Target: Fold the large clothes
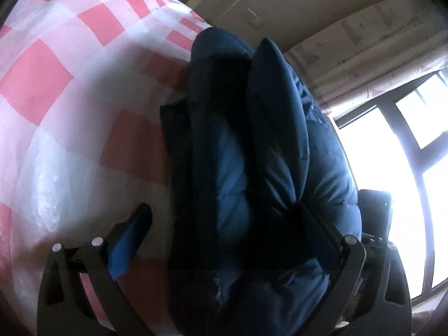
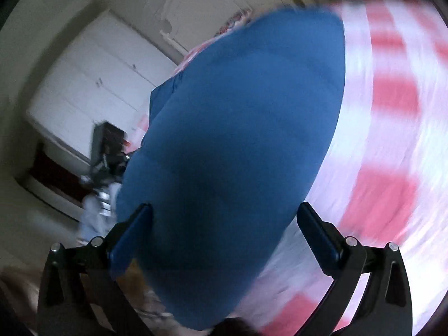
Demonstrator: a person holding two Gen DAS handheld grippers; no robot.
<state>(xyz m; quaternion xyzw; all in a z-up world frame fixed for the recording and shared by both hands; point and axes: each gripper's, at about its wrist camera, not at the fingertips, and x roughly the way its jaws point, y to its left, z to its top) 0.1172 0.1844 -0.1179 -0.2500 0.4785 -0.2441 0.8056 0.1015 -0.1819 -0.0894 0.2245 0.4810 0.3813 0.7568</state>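
Note:
A dark blue padded jacket (image 1: 252, 145) lies bunched in thick folds on a bed with a pink and white checked sheet (image 1: 70, 89). My left gripper (image 1: 225, 207) stands wide open over the jacket's near end. Its left finger (image 1: 131, 235) is clear of the cloth over the sheet, and its right finger (image 1: 322, 232) is sunk against a fold. In the blurred right wrist view the jacket (image 2: 238, 128) fills the middle as a smooth blue mound. My right gripper (image 2: 225, 206) is open around its near end, and neither pad visibly presses on it.
A bright window with dark frames (image 1: 397, 154) and a pale curtain (image 1: 364, 44) stand beyond the bed's far side. A white wardrobe (image 2: 92, 89) and a dark object (image 2: 109, 145) lie past the bed's left edge. The sheet (image 2: 392, 140) stretches bare on the right.

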